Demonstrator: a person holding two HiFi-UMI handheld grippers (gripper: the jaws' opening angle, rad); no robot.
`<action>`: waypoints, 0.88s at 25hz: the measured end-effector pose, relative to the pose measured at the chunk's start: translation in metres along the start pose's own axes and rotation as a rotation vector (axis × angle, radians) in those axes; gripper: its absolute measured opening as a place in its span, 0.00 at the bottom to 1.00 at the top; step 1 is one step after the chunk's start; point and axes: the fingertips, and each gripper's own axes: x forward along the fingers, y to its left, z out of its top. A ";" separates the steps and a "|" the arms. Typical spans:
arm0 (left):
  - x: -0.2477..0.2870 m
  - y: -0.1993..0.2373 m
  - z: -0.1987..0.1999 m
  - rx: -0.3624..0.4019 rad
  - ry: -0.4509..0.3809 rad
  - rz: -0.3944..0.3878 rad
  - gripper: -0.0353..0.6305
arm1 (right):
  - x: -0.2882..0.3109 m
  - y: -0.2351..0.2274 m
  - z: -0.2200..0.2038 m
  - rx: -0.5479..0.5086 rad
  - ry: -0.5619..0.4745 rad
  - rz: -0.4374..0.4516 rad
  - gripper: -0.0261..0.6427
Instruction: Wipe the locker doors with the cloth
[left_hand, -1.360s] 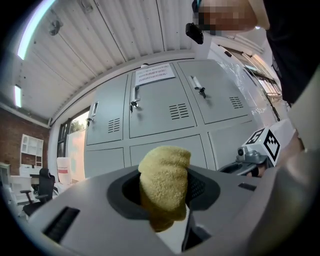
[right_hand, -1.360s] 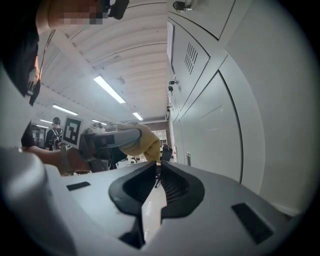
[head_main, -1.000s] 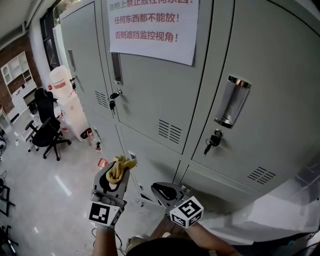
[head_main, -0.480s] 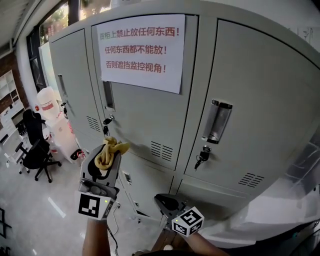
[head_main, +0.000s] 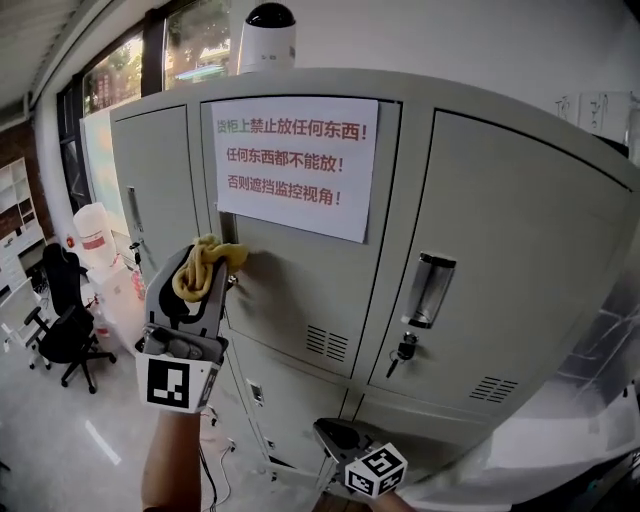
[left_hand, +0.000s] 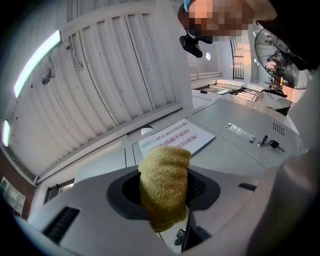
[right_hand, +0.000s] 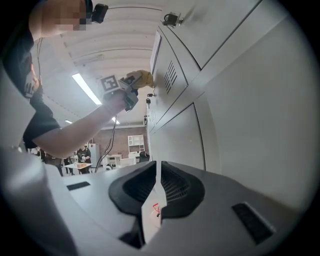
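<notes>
My left gripper is shut on a bunched yellow cloth, raised in front of the grey locker doors just below the white paper notice. In the left gripper view the cloth stands up between the jaws, with the notice behind it. My right gripper hangs low at the frame's bottom, shut with nothing in it; its jaws meet in the right gripper view. That view also shows the left gripper holding the cloth against a door.
Door handles and keys in locks stick out of the locker fronts. A round white device sits on top of the lockers. At the left stand a black office chair and white water bottles.
My left gripper has lifted the cloth from the lower doors up to just under the notice. The head view has tilted upward. The right gripper stays low.
</notes>
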 end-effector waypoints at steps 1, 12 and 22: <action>0.005 0.006 0.006 0.015 -0.016 0.009 0.29 | 0.000 0.000 -0.001 0.003 0.001 -0.004 0.10; 0.056 0.058 0.076 0.149 -0.213 0.091 0.29 | 0.001 -0.003 0.003 0.001 -0.007 -0.022 0.10; 0.094 0.087 0.079 0.144 -0.222 0.124 0.28 | 0.025 0.022 0.076 -0.064 -0.074 0.037 0.10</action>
